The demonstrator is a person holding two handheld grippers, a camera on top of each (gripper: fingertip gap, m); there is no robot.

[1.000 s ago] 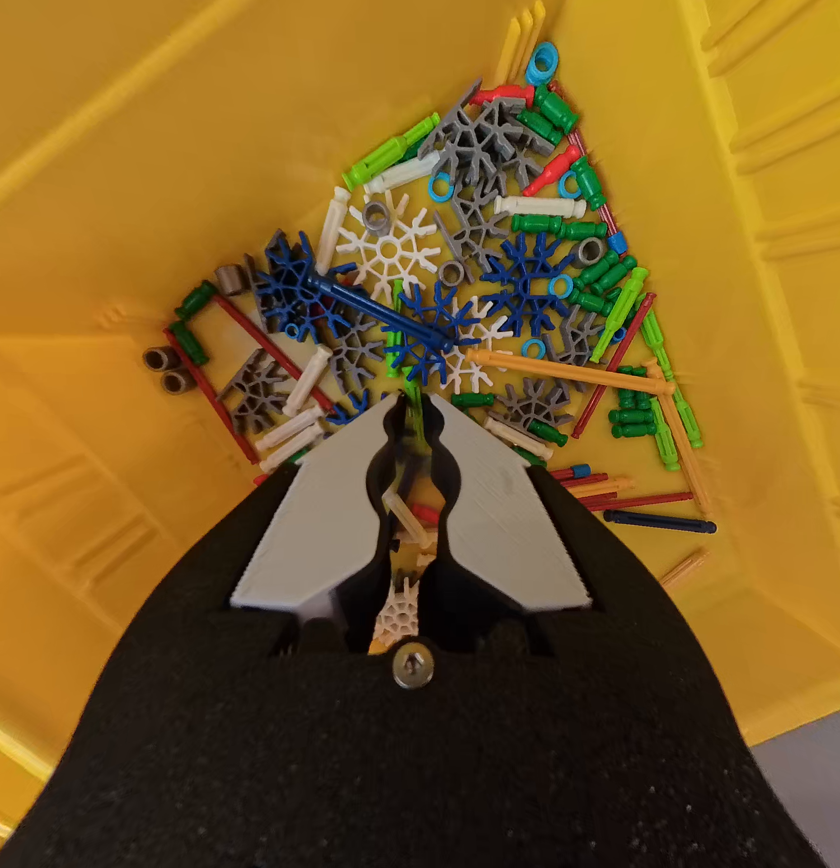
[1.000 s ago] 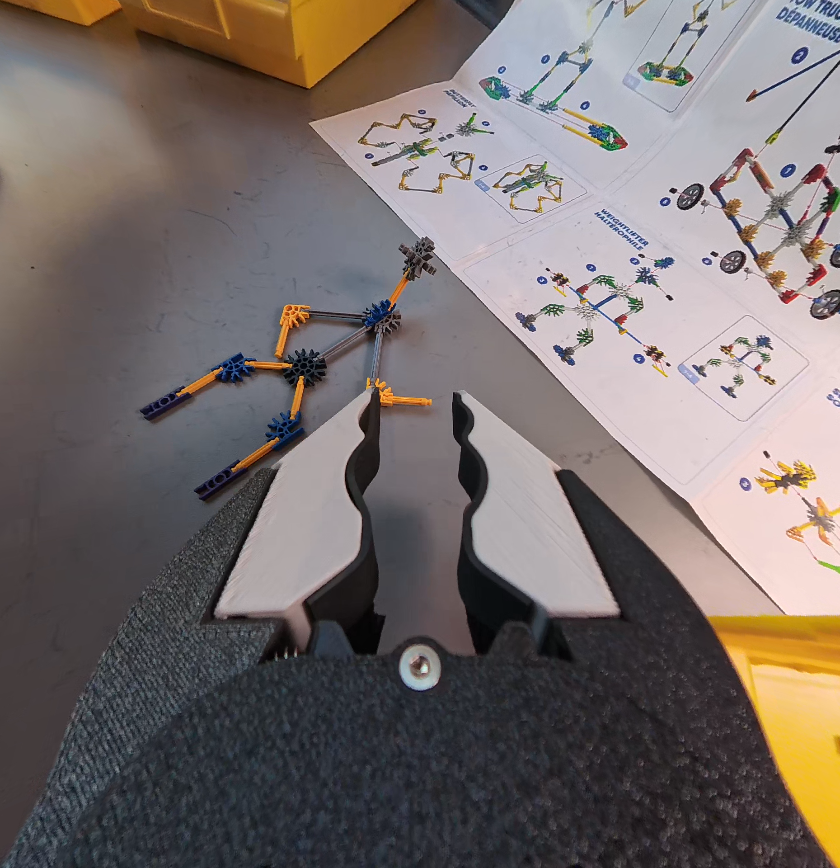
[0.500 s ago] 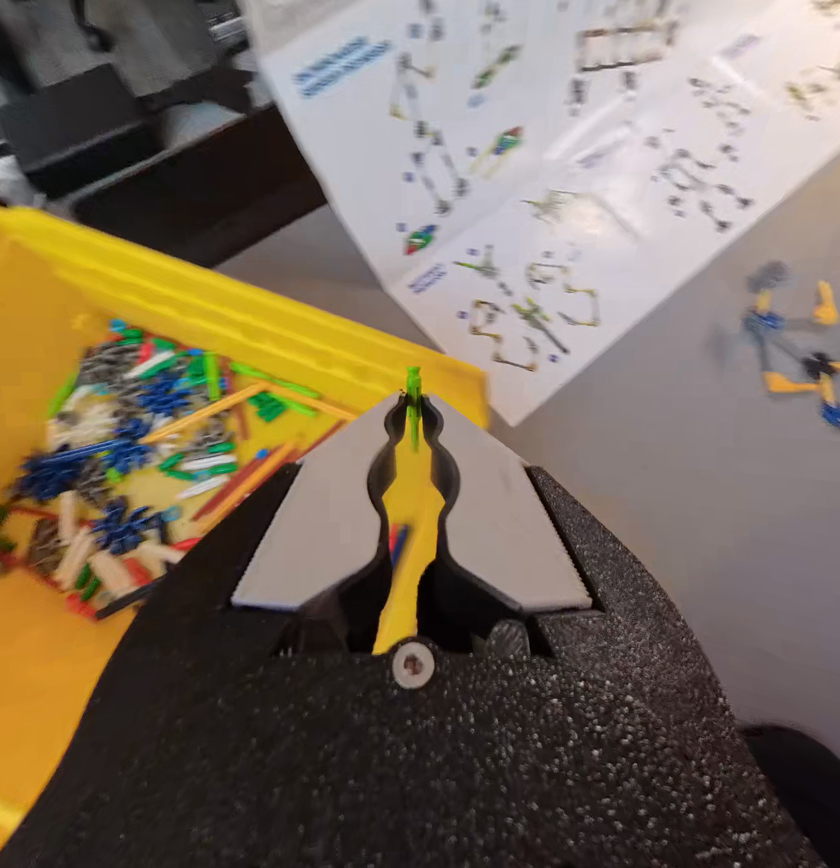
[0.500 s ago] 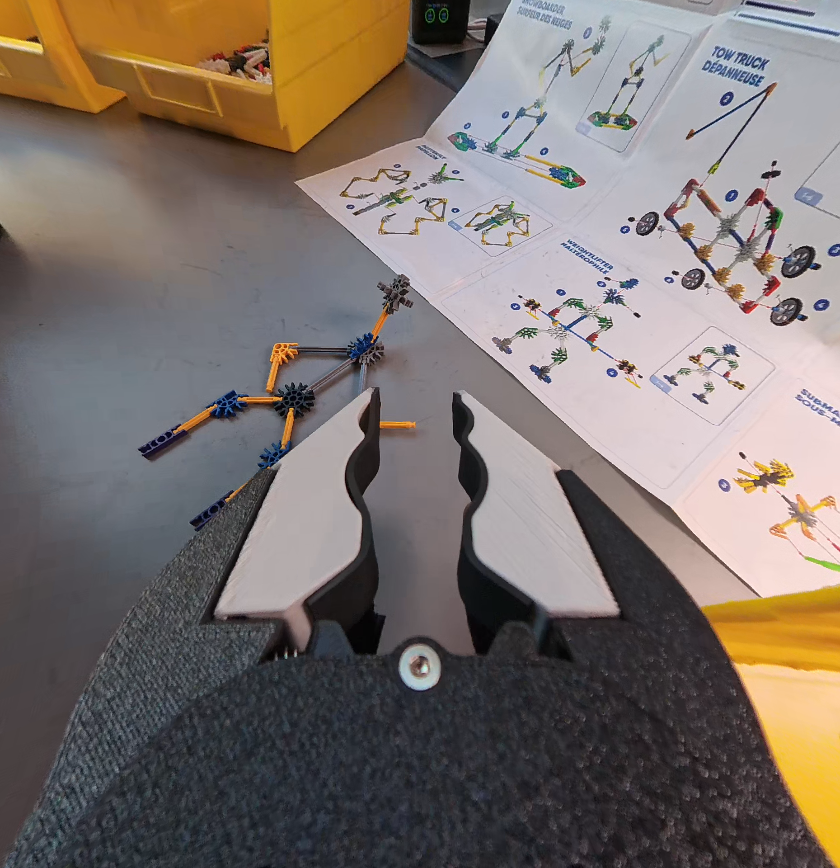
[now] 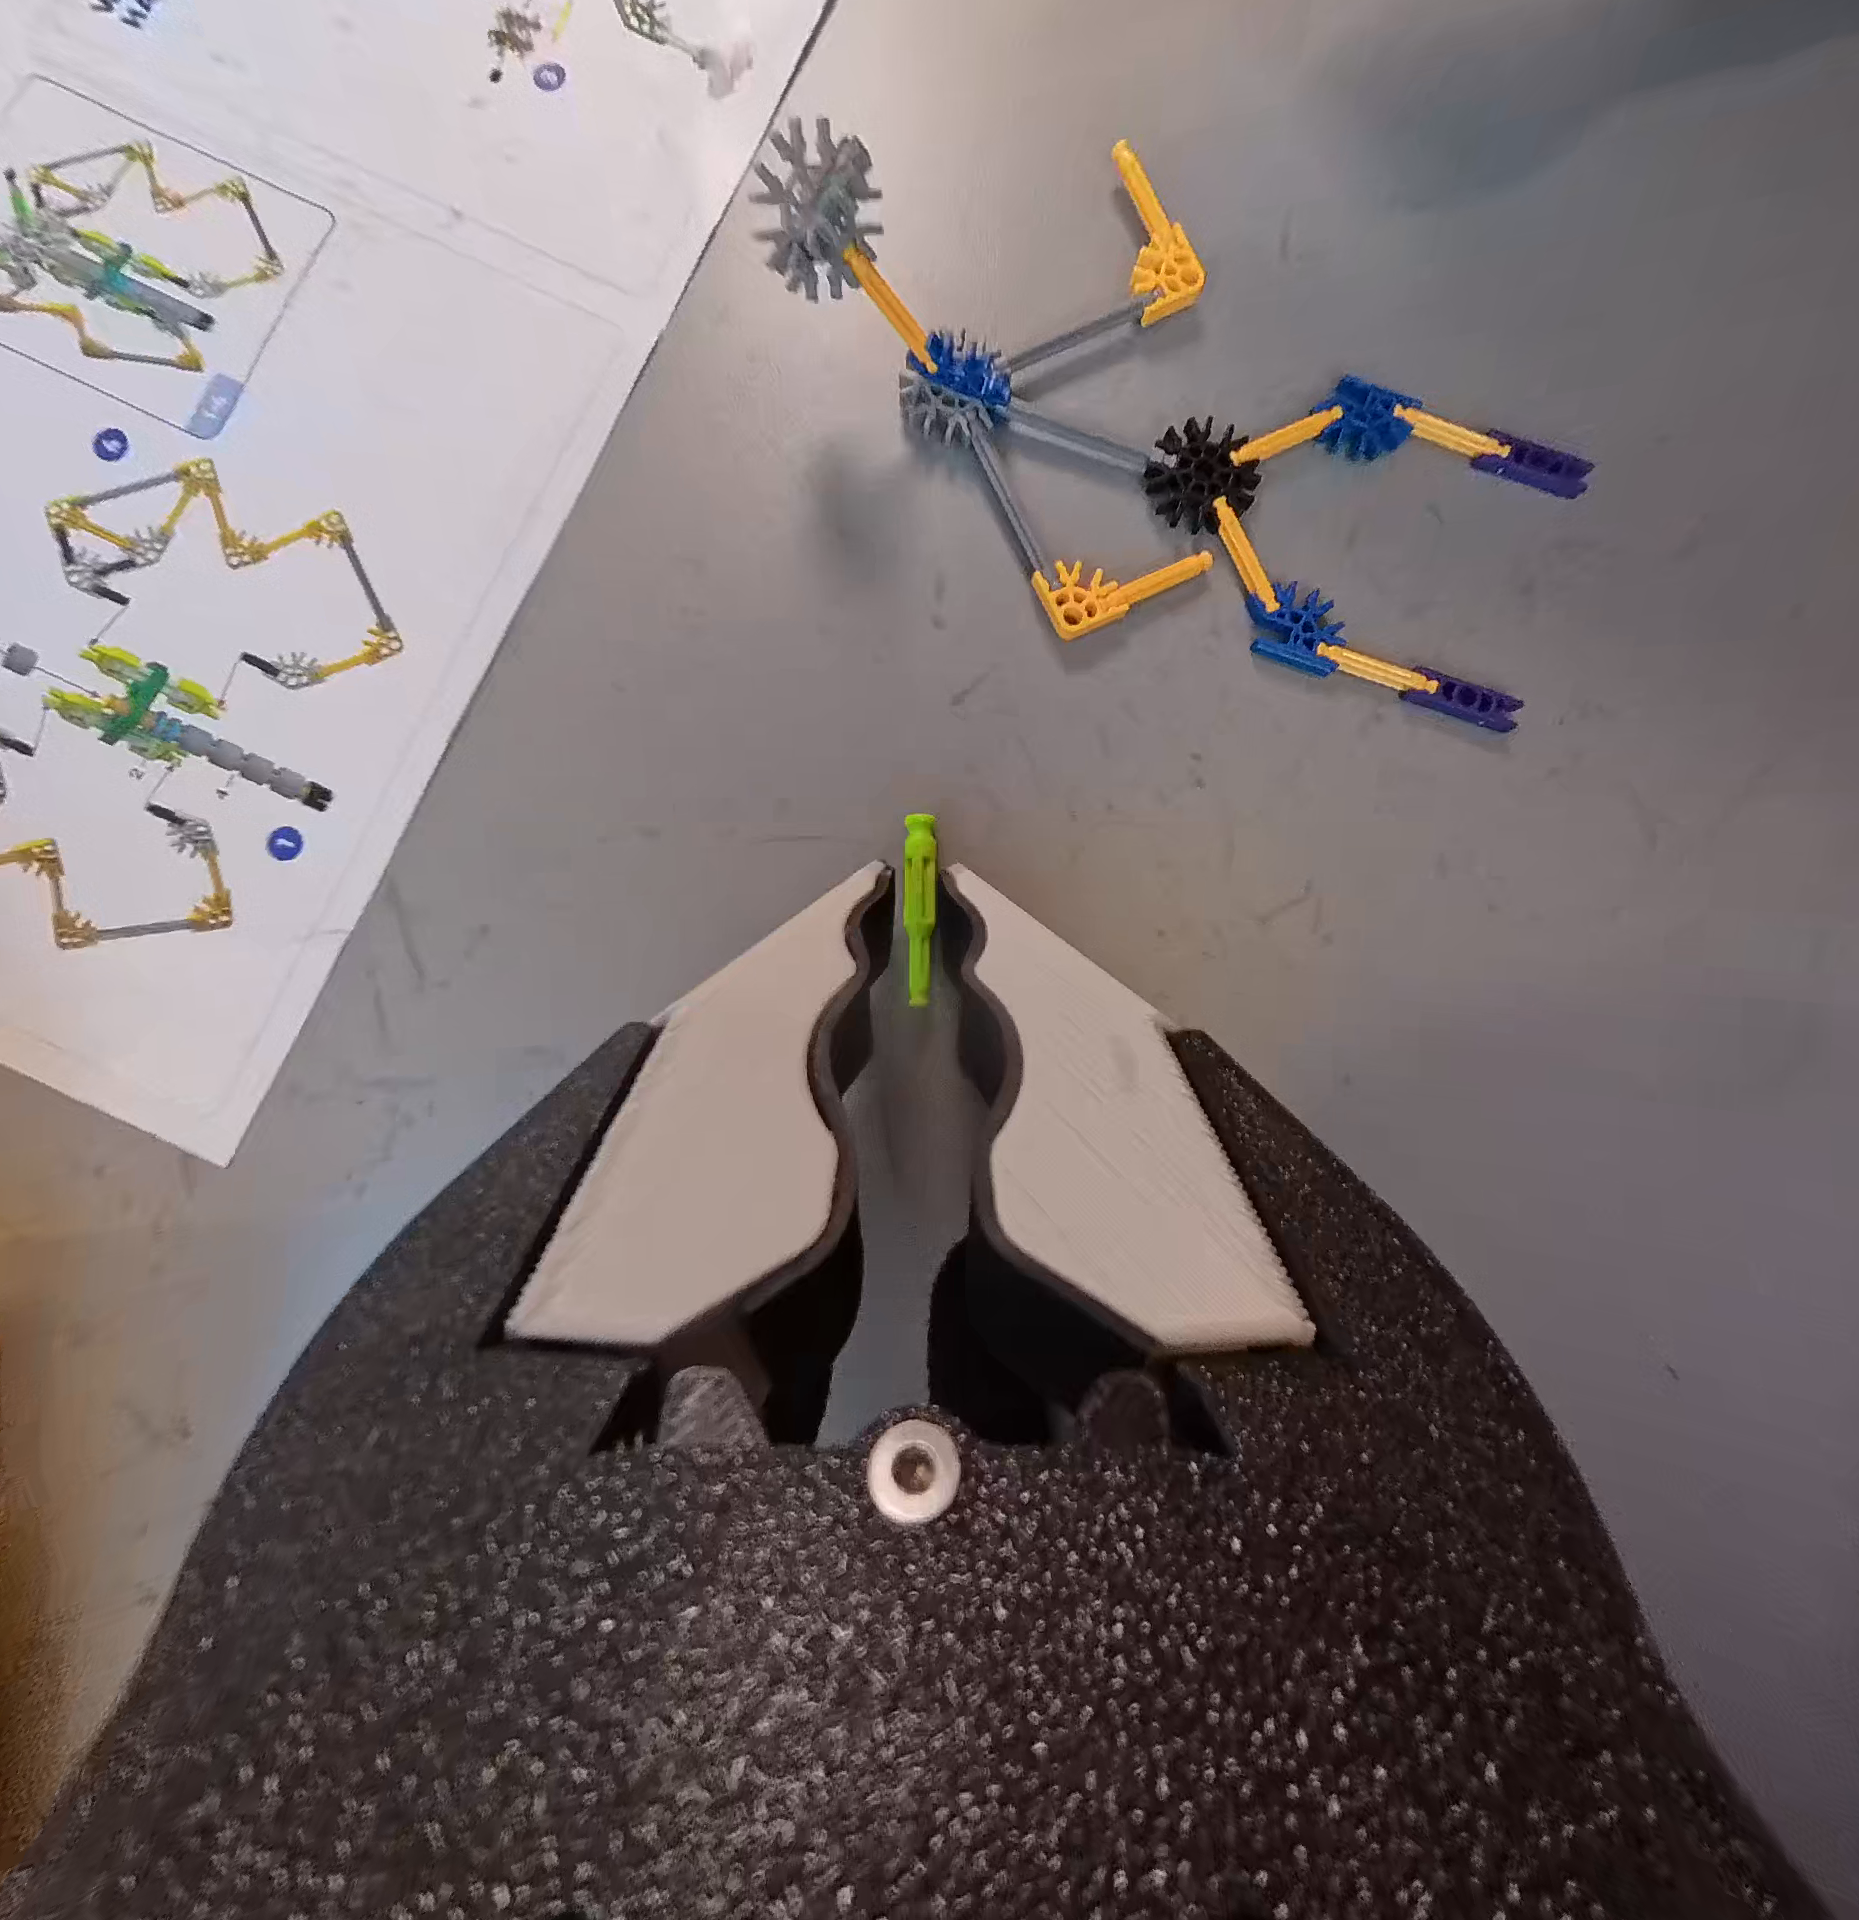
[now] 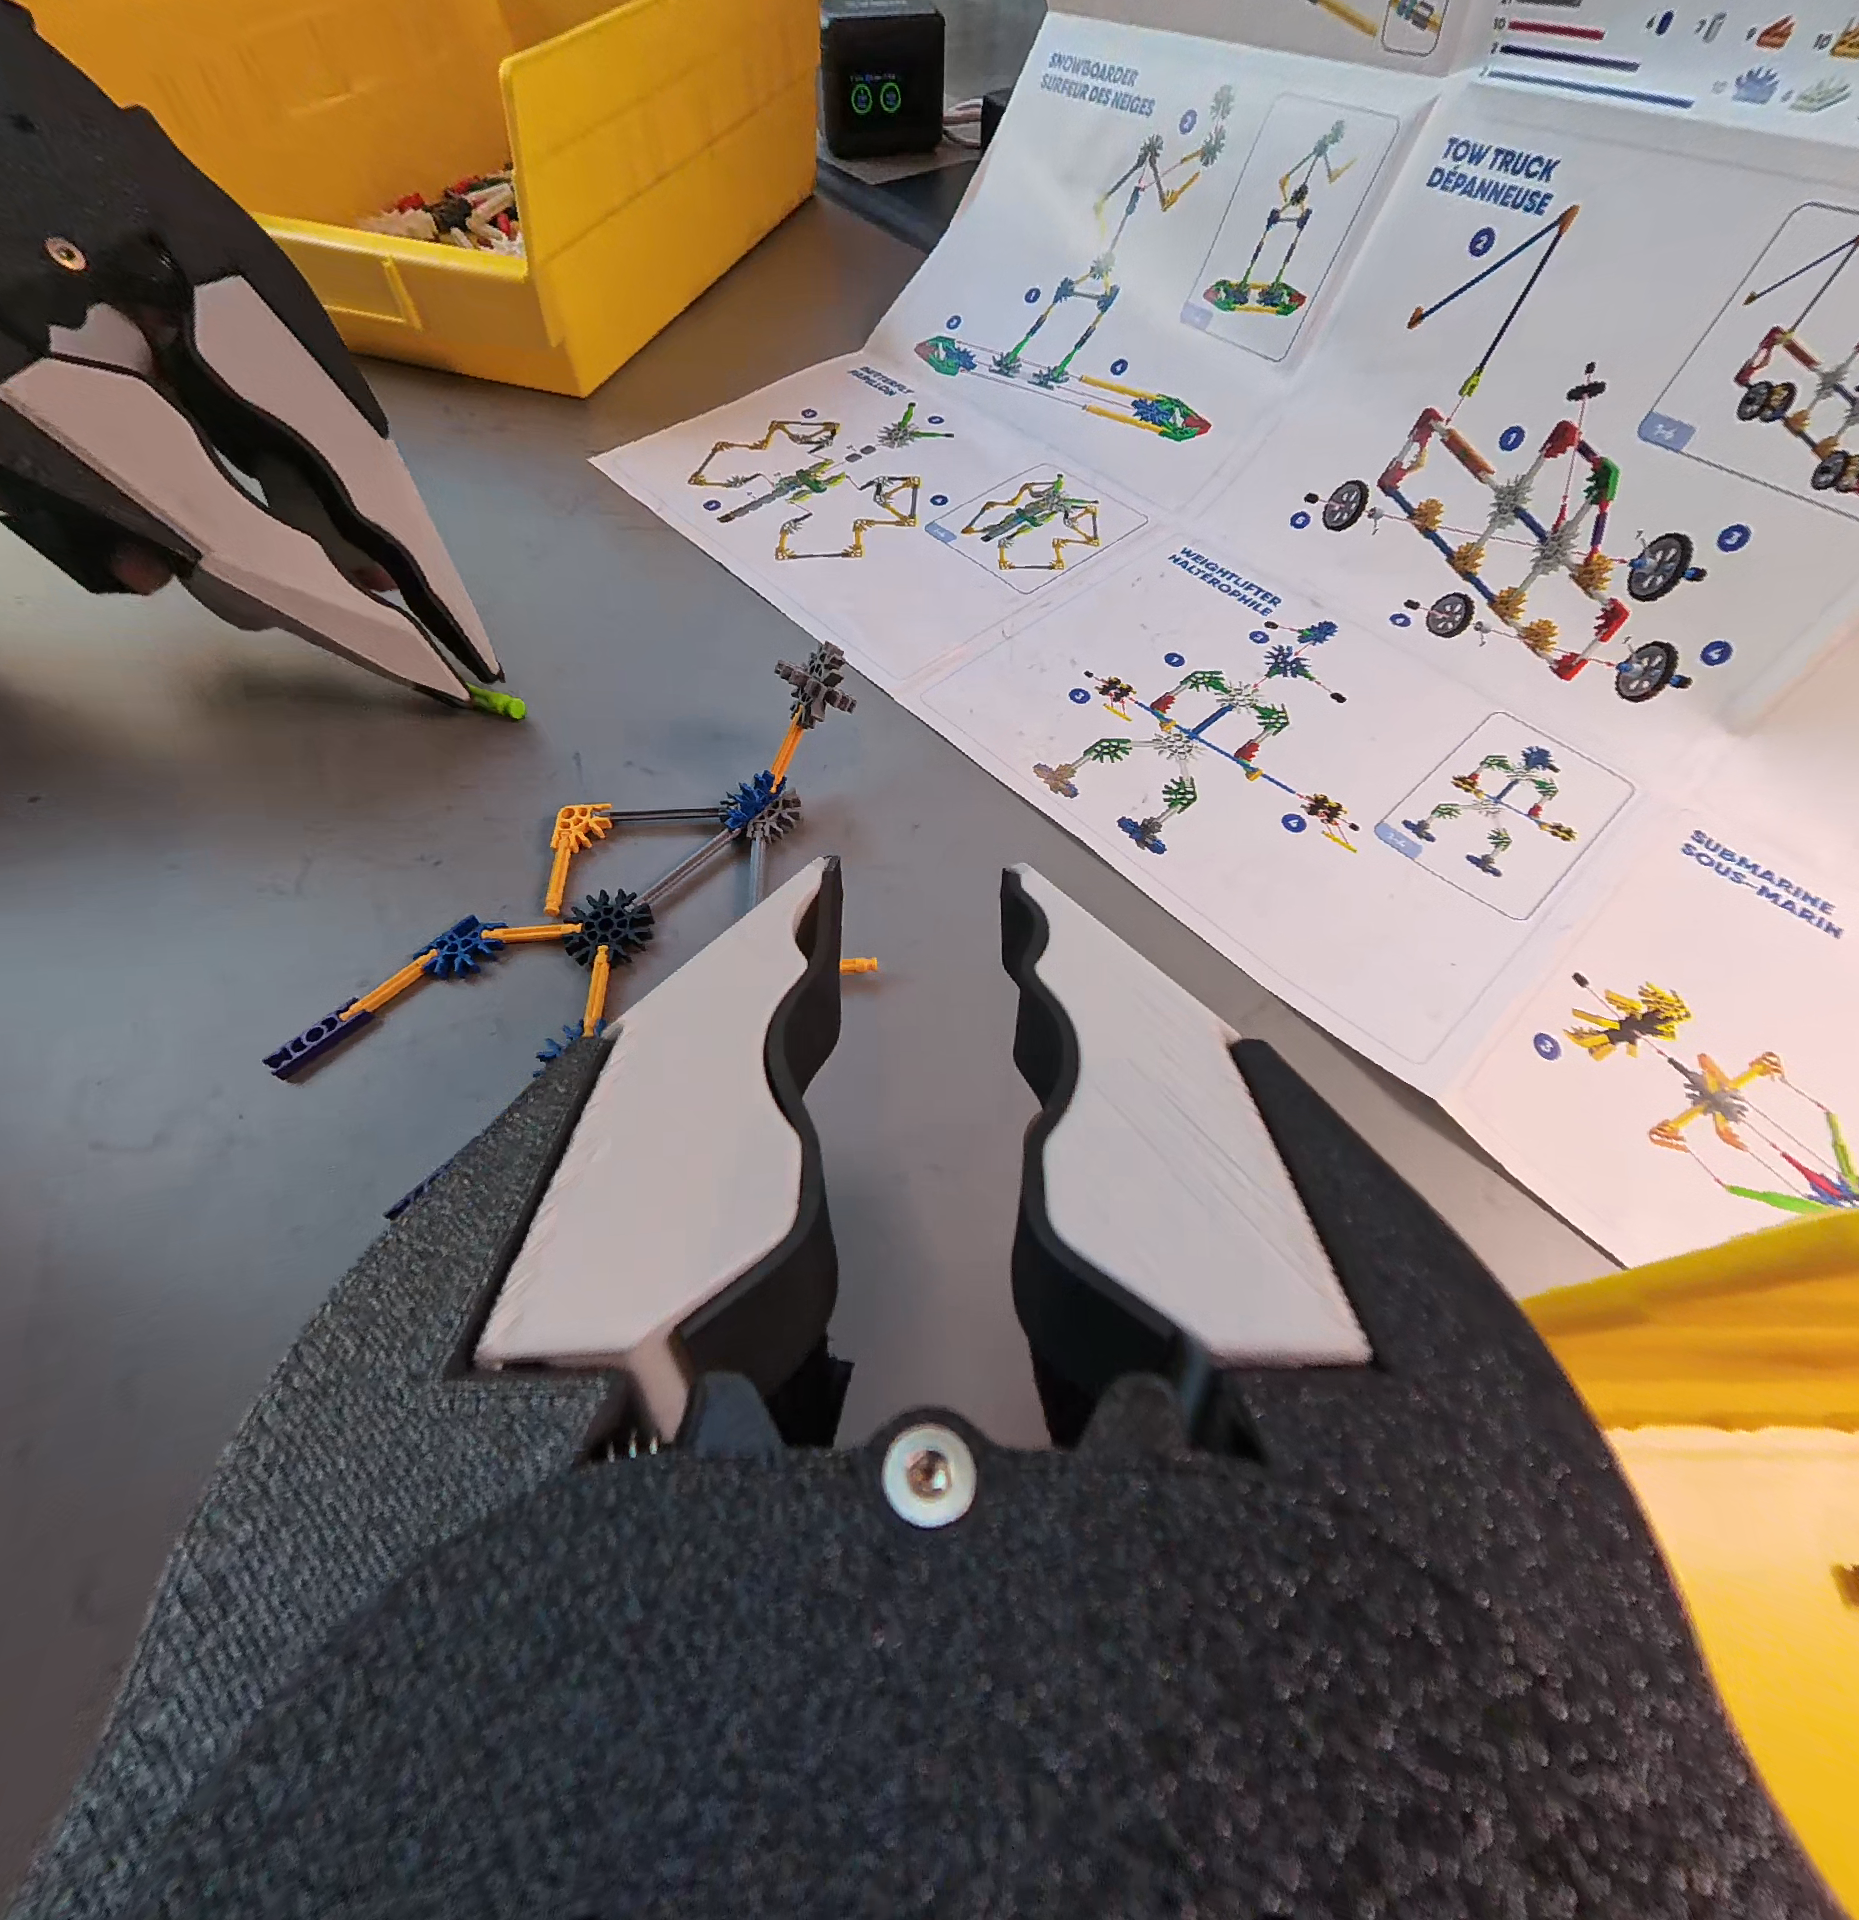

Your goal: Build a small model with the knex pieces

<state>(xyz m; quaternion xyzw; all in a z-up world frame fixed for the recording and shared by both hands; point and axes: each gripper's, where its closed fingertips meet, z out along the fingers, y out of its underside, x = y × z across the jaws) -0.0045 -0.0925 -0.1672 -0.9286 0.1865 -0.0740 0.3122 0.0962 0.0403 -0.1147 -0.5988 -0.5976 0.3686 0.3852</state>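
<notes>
Left gripper (image 5: 917, 871) is pinched tight on a short lime-green rod (image 5: 919, 906), tip poking out ahead, low over the grey table (image 5: 1527, 935). The rod's long axis runs straight along the fingers, aimed towards the flat stick-figure model (image 5: 1195, 473) beyond. Keeping that grip square and the rod level looks wise. Right gripper (image 6: 920, 883) hovers, jaws wide and empty, near the model's orange rod; instruction sheet (image 6: 1320, 582) right.

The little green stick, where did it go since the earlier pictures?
The left hand-held gripper carried the green rod out of the yellow bin and over to the grey table, beside the stick figure. It stayed pinched throughout. The right hand-held gripper stayed open and empty; the figure did not move.
</notes>
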